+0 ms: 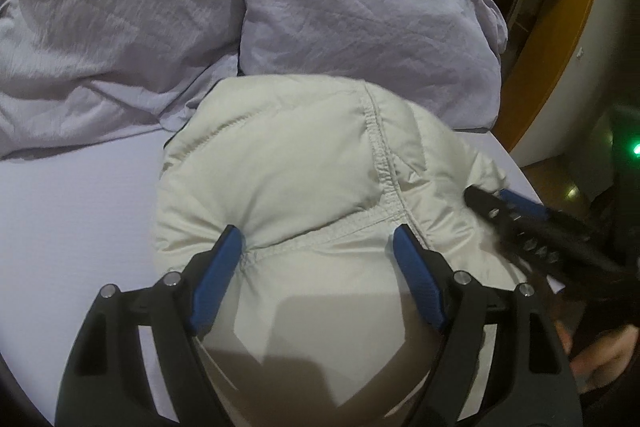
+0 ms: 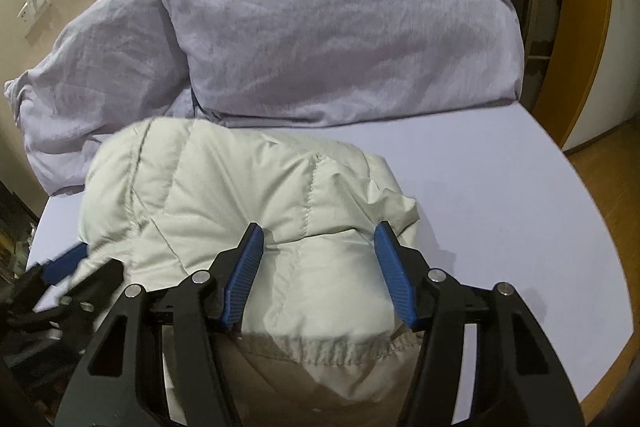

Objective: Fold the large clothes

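The cream quilted puffer jacket (image 1: 288, 163) lies bundled on the lilac bed sheet (image 1: 72, 227), directly ahead of and beneath both tools, with the crumpled duvet (image 1: 120, 27) and pillow (image 1: 360, 19) beyond it. The left gripper (image 1: 318, 247) and right gripper (image 2: 318, 241) each stand wide, fingers astride a padded fold and gripping nothing, so I judge this a late step — pressing or settling the folded bundle. The next move likely calls for closing on a seam edge or flattening the puff evenly; no brand, label or writing is legible anywhere.
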The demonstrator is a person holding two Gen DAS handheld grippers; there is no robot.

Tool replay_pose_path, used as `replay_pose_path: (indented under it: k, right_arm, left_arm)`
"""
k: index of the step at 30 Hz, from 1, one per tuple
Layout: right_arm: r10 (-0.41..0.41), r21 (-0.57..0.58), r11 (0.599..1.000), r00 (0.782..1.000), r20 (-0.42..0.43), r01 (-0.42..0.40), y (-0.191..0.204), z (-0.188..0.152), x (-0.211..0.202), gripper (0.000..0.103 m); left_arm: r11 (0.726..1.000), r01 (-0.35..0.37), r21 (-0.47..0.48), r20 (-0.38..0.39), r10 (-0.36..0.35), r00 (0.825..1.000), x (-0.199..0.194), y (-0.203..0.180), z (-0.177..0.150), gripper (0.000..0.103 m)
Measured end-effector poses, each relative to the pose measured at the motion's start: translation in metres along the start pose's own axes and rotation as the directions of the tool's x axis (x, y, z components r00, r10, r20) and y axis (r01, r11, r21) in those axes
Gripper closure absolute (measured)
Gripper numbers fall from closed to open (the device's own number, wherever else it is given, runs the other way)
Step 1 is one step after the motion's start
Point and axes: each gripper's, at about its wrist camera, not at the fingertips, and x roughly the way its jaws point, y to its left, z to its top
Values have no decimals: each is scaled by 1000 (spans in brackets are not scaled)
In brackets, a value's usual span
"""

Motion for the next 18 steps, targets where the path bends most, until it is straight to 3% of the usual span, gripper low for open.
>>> replay_pose_path:
  k: [9,18]
  right_arm:
    - [3,31,1000,1000,-12,-2,-11,-15,15,44]
    - [4,40,999,1000,-4,-4,-15,-21,19,42]
  left_arm:
    - [999,-20,34,15,19,1000,-6,-10,15,26]
    - [994,-112,12,50,112,992,2,-4,38,24]
